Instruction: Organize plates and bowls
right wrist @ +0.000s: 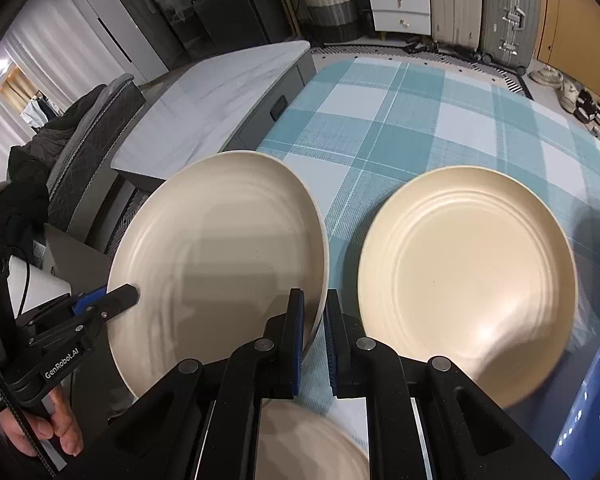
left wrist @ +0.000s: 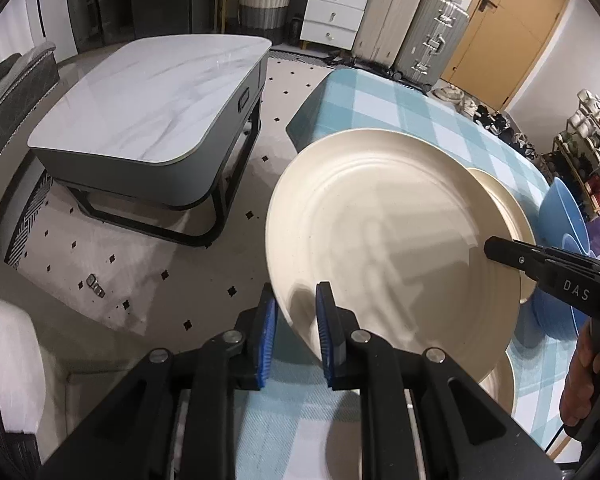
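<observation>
A large cream plate [left wrist: 384, 240] hangs tilted above the table, held at two opposite rims. My left gripper [left wrist: 296, 300] is shut on its near-left rim, the blue pads pinching the edge. In the right wrist view my right gripper [right wrist: 314, 304] is shut on the same plate [right wrist: 216, 248] at its right rim. A second cream plate [right wrist: 468, 276] lies flat on the checked cloth to the right. A third cream plate [right wrist: 312, 448] shows partly under the held one. Blue bowls [left wrist: 564, 216] sit at the table's right side.
The table carries a blue and white checked cloth [right wrist: 400, 120]. A marble-topped coffee table [left wrist: 148, 96] stands to the left across patterned floor. Suitcases [left wrist: 420, 32], white drawers and a basket line the back wall. A hand [right wrist: 56, 420] grips the left tool.
</observation>
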